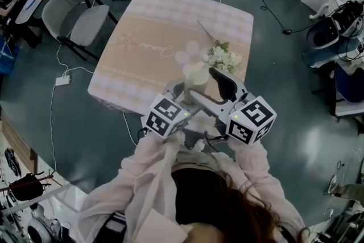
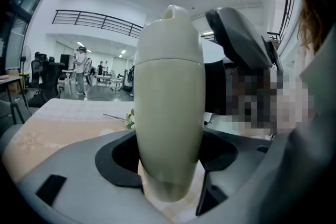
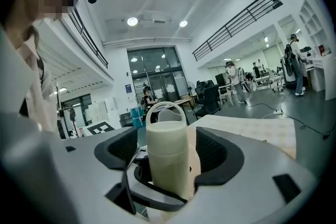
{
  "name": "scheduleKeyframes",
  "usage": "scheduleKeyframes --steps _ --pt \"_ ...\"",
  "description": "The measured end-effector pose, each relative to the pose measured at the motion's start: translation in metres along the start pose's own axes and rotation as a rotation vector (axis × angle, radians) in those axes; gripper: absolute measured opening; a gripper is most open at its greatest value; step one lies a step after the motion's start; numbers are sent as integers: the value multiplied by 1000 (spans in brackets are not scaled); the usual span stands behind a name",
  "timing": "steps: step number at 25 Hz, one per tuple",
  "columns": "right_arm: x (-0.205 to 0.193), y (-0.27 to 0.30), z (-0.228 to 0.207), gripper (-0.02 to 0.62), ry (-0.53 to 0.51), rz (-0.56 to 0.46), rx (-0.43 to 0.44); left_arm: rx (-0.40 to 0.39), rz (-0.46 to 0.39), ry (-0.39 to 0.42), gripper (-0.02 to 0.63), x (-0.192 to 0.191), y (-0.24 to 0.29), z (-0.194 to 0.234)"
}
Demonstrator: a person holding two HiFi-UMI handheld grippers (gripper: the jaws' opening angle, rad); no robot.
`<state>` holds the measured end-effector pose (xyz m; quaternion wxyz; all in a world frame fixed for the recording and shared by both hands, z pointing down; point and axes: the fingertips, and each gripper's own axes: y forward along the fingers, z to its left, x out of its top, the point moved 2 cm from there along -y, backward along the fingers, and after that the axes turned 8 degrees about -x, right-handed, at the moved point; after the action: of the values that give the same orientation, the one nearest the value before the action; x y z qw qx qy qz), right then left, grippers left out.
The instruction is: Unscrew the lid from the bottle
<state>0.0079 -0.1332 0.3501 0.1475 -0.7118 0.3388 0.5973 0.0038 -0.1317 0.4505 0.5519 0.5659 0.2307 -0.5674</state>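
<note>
A cream bottle [image 1: 196, 75] stands upright over the near edge of the pink-clothed table [image 1: 148, 25]. My left gripper [image 1: 185, 95] is shut on the bottle's lower body [image 2: 170, 113], with the domed lid [image 2: 170, 34] seated above. In the right gripper view the lid [image 3: 167, 131] with its loop handle sits between the pads of my right gripper [image 3: 168, 153]. That gripper stands open, with a gap on either side of the lid. My right gripper [image 1: 215, 91] reaches in from the right, and one of its dark fingers [image 2: 241, 39] shows beside the lid.
A bunch of white flowers [image 1: 224, 57] lies on the table just behind the bottle. A grey chair [image 1: 79, 20] stands at the table's left. A power strip [image 1: 62, 80] and cables lie on the floor. Desks and people fill the room beyond.
</note>
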Motion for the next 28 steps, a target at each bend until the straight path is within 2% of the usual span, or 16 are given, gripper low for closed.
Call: scheduleKeyframes --steps 3,7,15,20,28 --pt "0 7 3 356 -24 14 3 2 14 -6 313 -3 0 -4" --pt "2 10 4 295 -67 13 5 -1 6 -4 314 -2 2 -8" --pt "5 0 10 290 -97 -60 39 -32 0 31 314 4 -1 -17" --pt "5 -5 6 285 -78 -73 79 -46 17 49 314 4 0 -18" --pt "6 -15 11 276 -116 -89 122 -86 35 65 316 4 0 -27"
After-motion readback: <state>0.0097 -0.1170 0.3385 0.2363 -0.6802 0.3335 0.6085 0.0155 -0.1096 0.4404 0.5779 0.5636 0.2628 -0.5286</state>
